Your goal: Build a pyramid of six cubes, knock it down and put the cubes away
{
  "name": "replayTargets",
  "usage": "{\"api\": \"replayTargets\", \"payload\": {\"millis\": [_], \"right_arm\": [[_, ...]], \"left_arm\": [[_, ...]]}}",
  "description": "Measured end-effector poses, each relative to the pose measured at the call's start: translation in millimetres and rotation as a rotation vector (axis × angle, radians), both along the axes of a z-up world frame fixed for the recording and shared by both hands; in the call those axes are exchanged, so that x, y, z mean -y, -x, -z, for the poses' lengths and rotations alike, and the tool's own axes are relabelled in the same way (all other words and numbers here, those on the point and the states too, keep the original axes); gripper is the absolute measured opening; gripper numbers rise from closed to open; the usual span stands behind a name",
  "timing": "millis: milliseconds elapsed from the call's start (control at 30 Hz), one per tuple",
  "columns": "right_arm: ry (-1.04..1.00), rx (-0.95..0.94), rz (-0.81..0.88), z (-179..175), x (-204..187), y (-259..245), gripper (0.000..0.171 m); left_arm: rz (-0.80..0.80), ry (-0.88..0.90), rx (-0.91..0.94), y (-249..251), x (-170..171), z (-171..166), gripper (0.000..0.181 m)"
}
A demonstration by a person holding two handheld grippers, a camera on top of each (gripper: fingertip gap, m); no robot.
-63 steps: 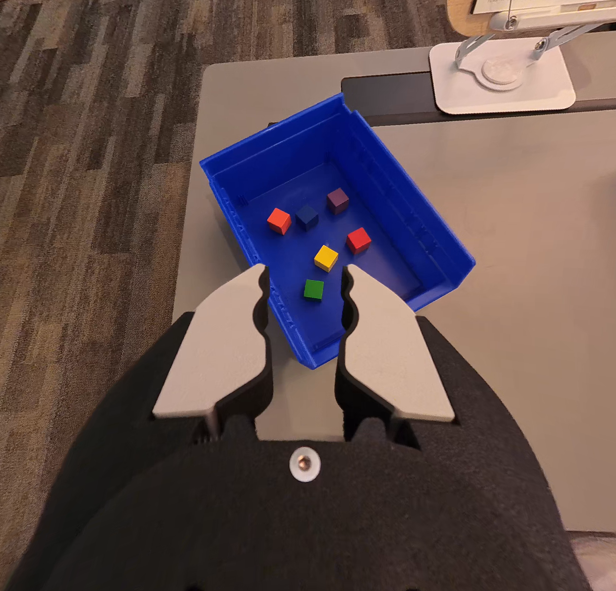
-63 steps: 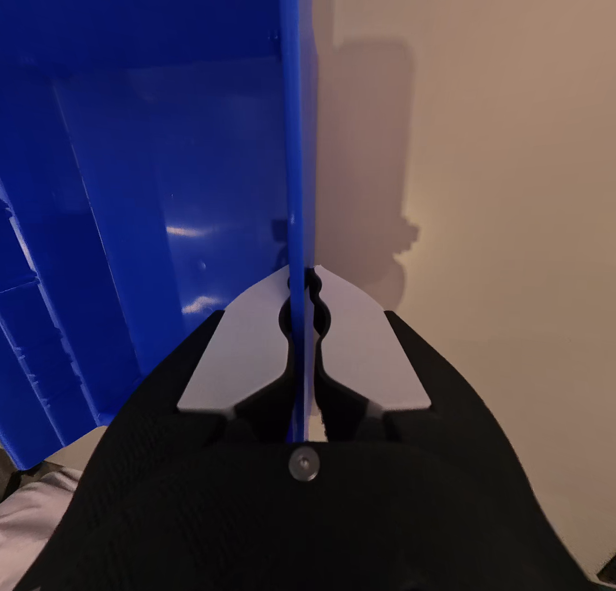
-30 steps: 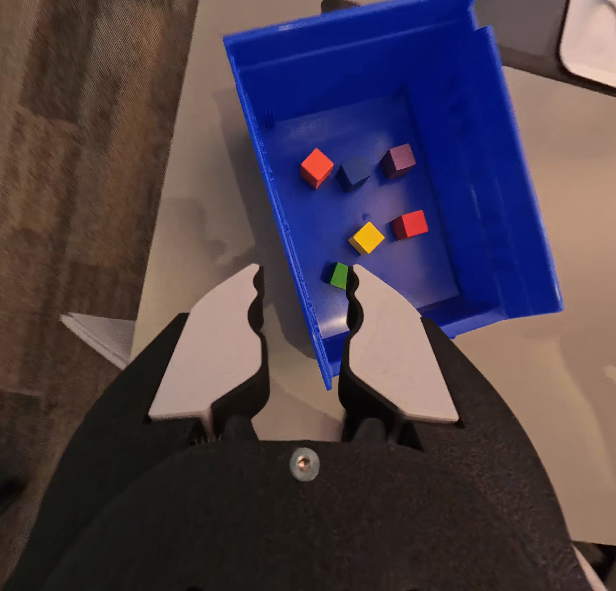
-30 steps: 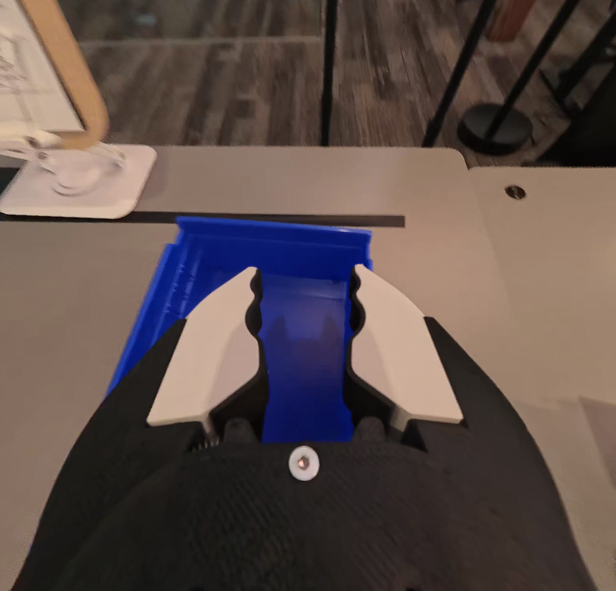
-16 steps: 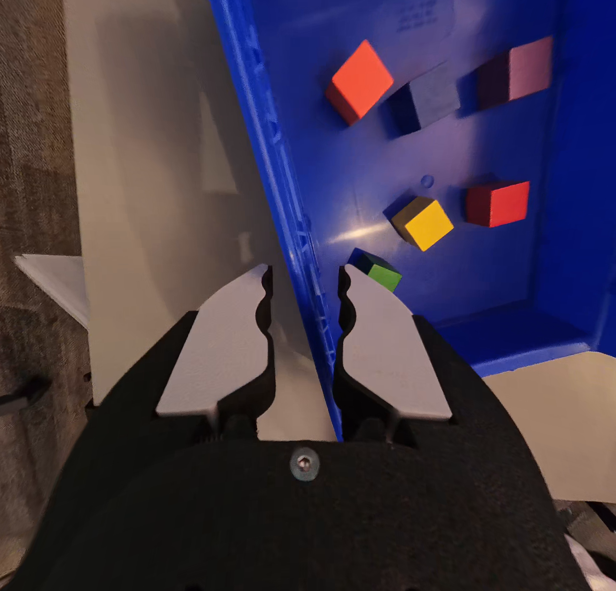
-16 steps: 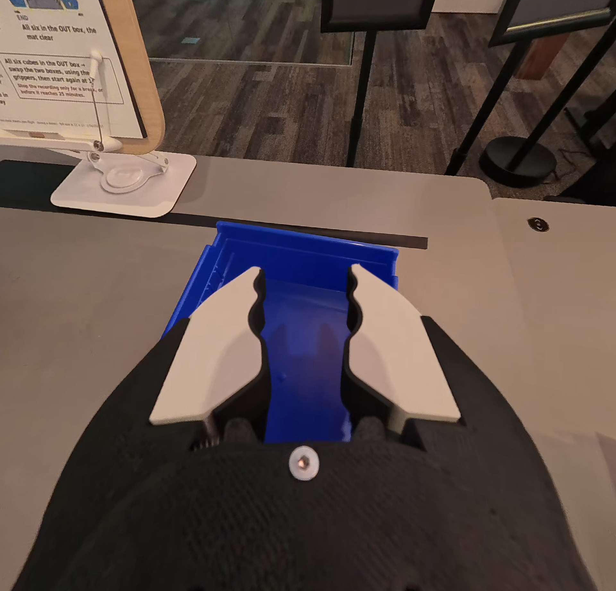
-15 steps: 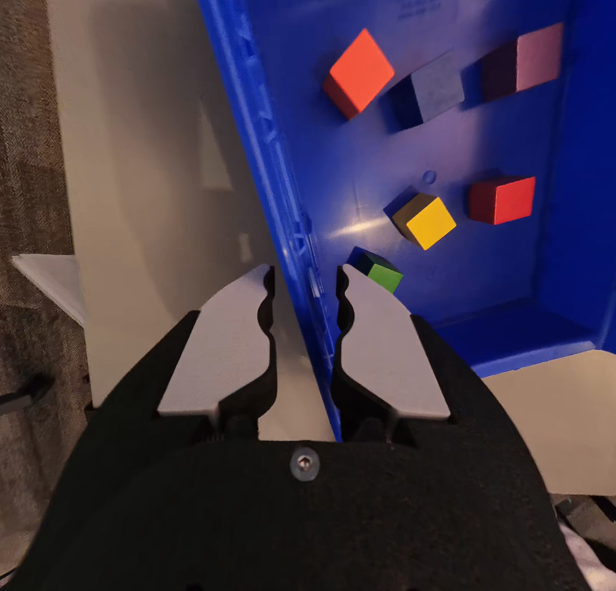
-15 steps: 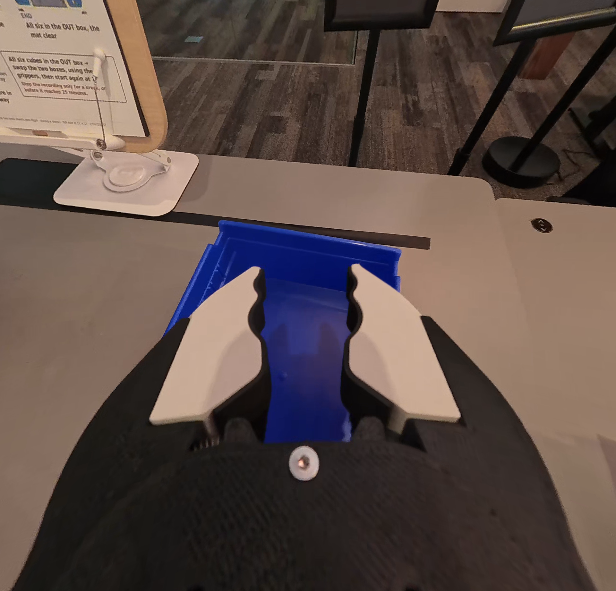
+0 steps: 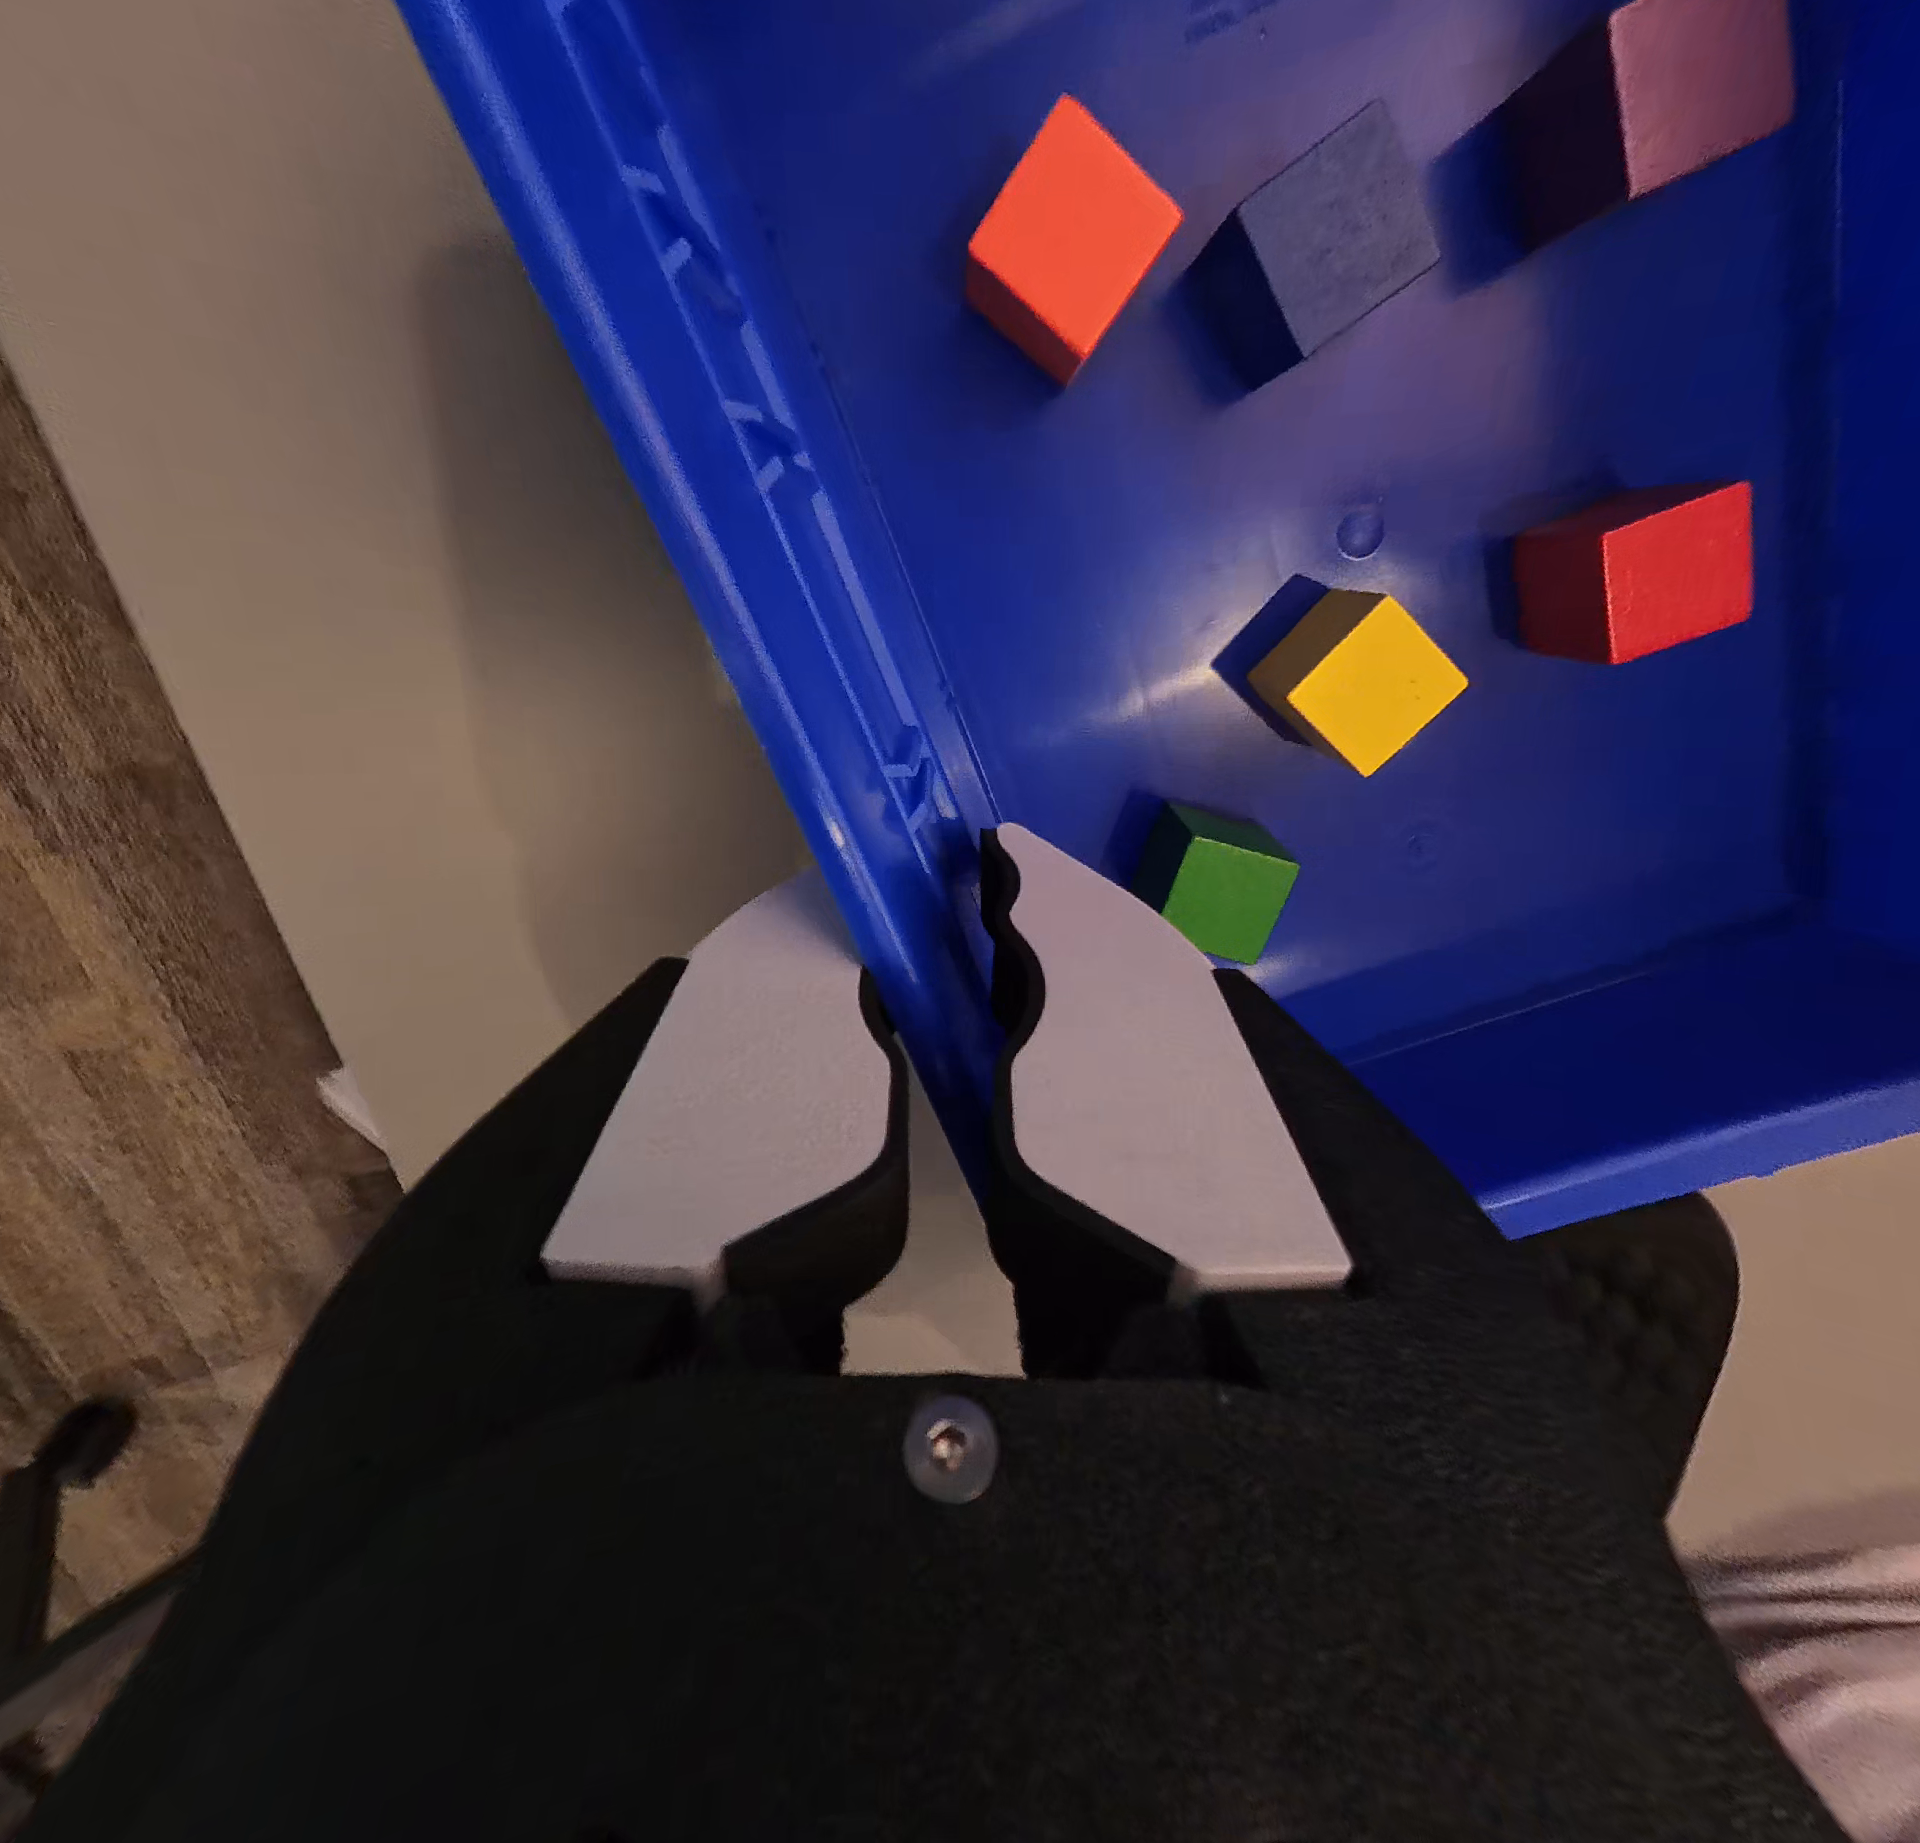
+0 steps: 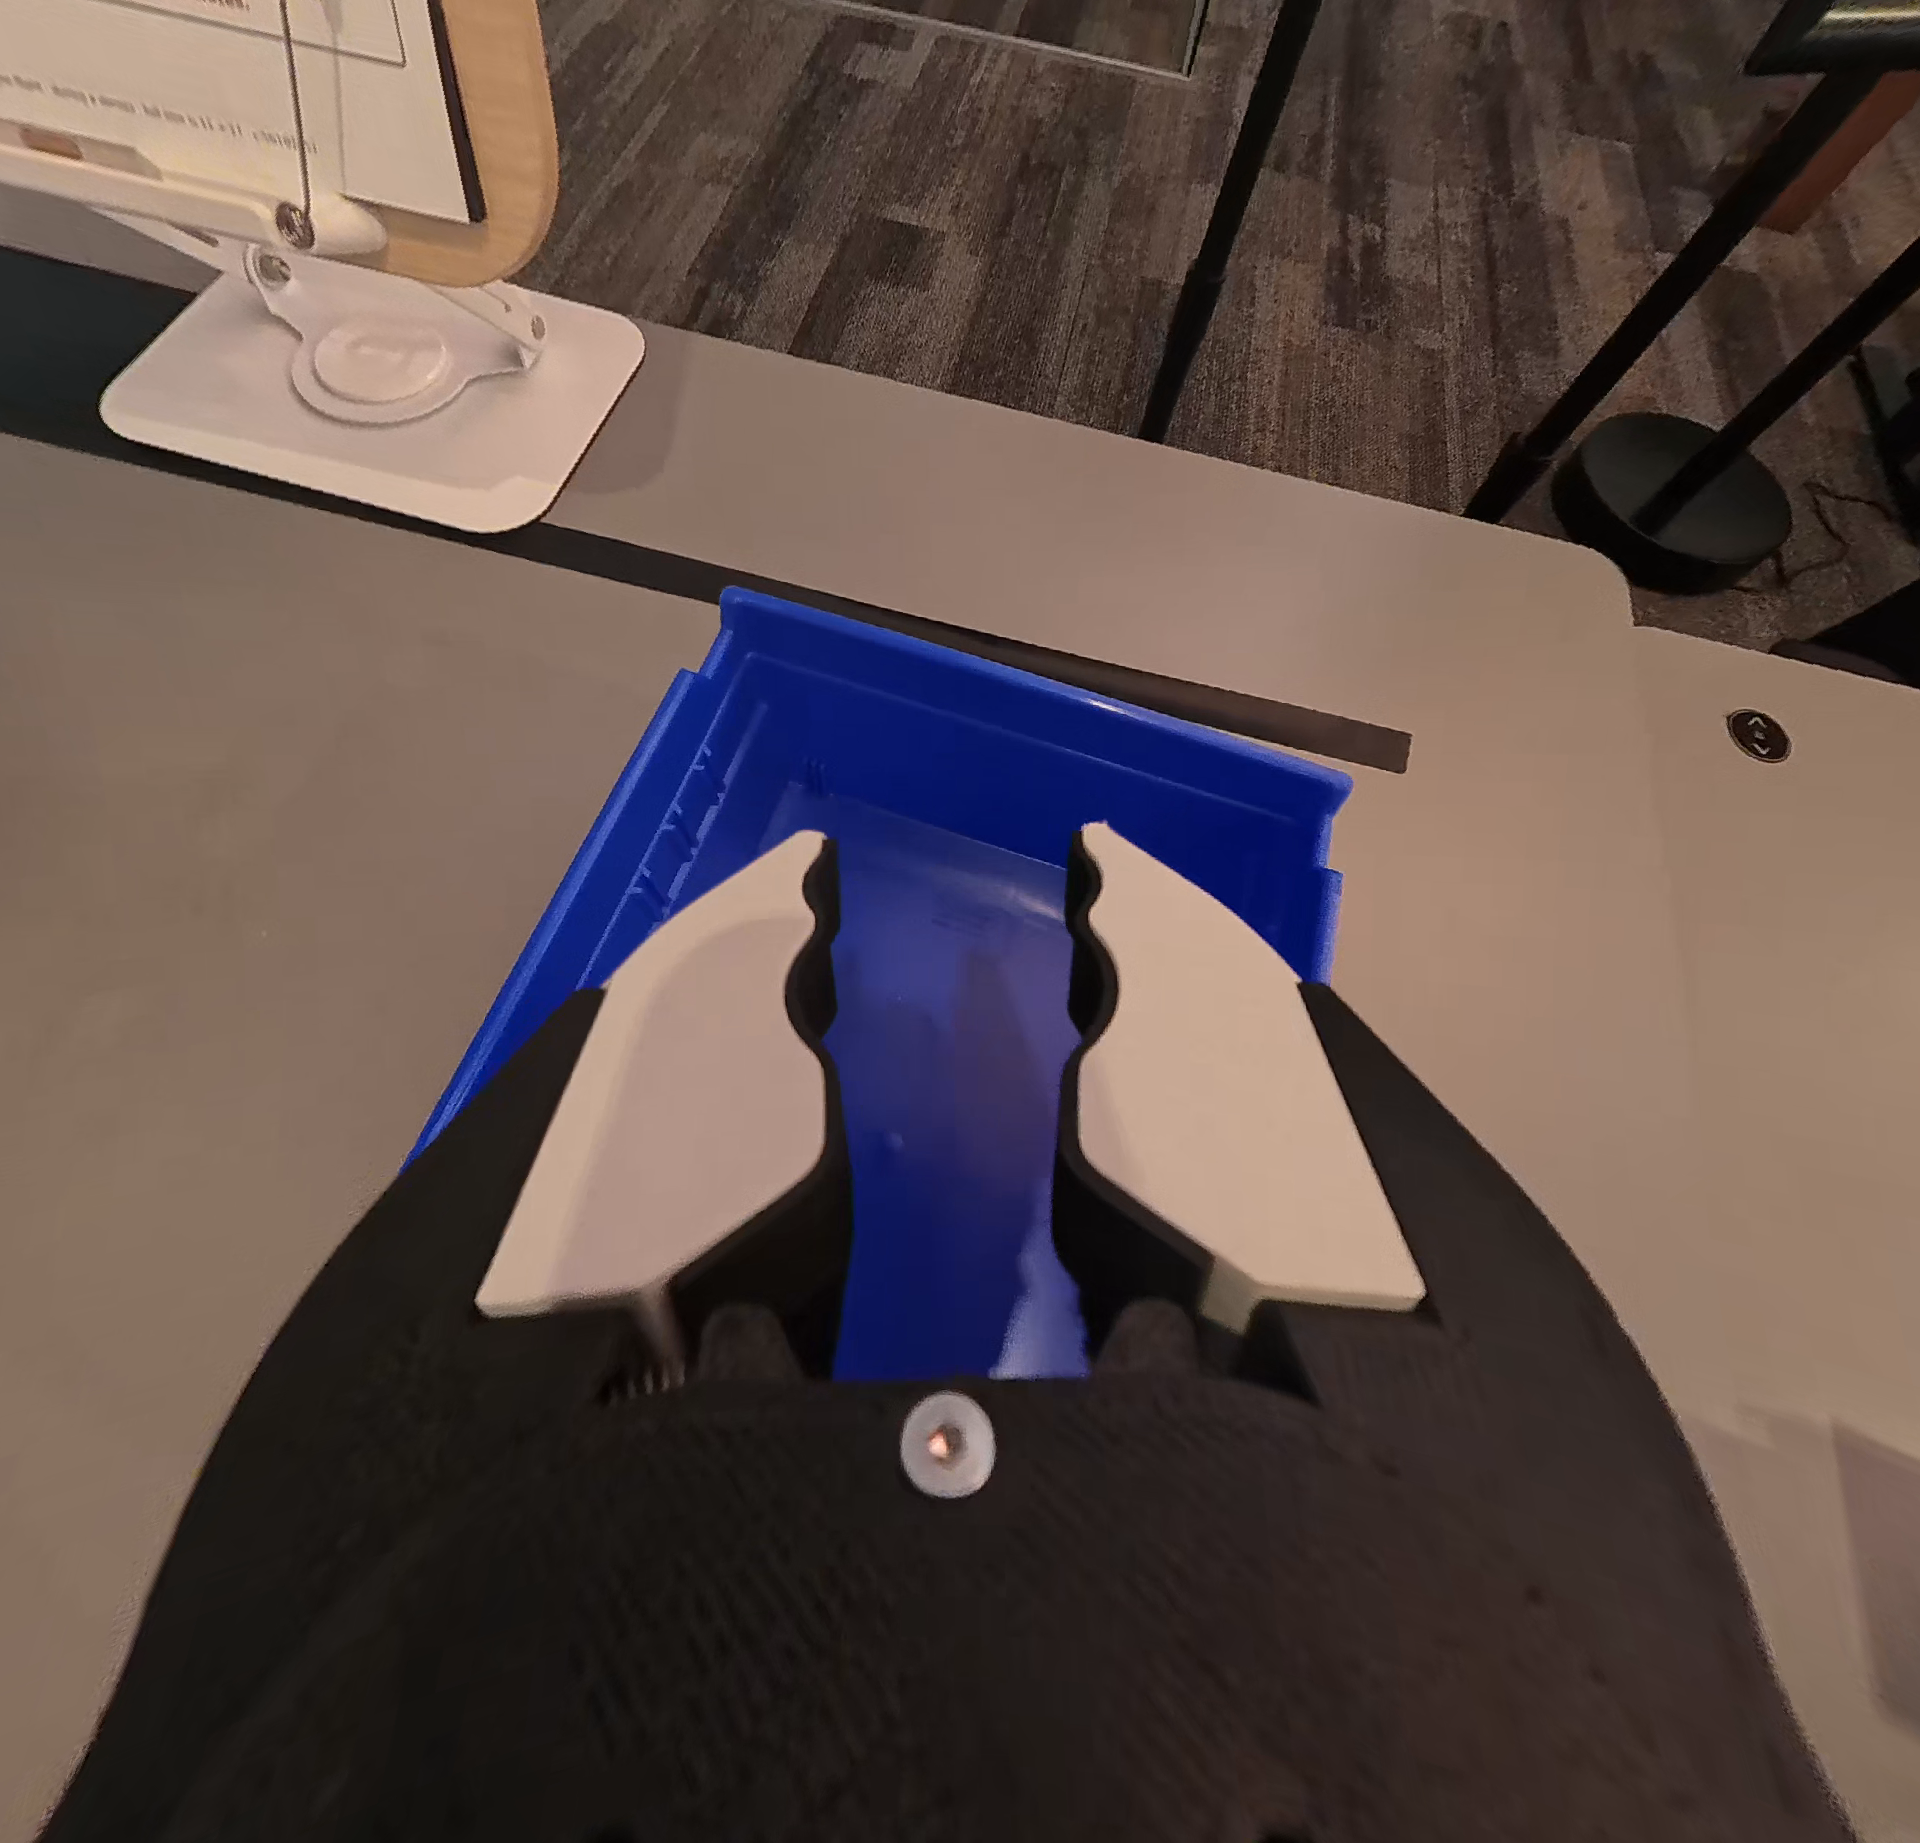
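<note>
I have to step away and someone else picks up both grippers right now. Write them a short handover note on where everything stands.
Left gripper: shut on the side wall of the blue bin with cubes.
Right gripper: open, hovering over a second blue bin on the grey table; what shows of its floor between the fingers is bare.
Cubes, all six lying loose in the left bin: orange cube, dark blue cube, purple cube, red cube, yellow cube, green cube.
Done: no pyramid stands.
Left: I cannot tell from this which round it is.
</note>
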State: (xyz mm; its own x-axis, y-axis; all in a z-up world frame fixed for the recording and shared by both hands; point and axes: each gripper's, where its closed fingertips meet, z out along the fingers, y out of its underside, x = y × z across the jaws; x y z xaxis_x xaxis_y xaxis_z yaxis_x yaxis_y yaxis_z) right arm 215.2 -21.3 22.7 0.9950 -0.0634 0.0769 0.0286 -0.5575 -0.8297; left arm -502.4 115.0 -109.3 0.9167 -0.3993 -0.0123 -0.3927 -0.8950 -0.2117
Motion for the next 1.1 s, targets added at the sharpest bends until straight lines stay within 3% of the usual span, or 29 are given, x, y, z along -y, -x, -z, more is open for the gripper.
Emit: {"api": "replayTargets", "payload": {"millis": [300,800,1000,1100], "right_arm": [[0.087,0.058,-0.049,21.4,-13.7,19.0,0.043],[0.184,0.096,-0.088,46.5,-21.7,29.7,0.044],[0.149,0.124,-0.083,36.2,-20.9,28.5,0.045],[0.101,0.139,-0.087,24.7,-21.2,30.8,0.044]], "left_arm": [[0.154,-0.079,0.019,-23.5,-28.1,-0.3,0.009],[0.131,-0.117,0.061,-18.1,-26.3,-6.2,0.012],[0.071,-0.367,0.162,-17.0,-24.1,-76.5,0.026],[0.226,-0.634,0.256,-43.8,-9.7,-140.7,0.044]]}}
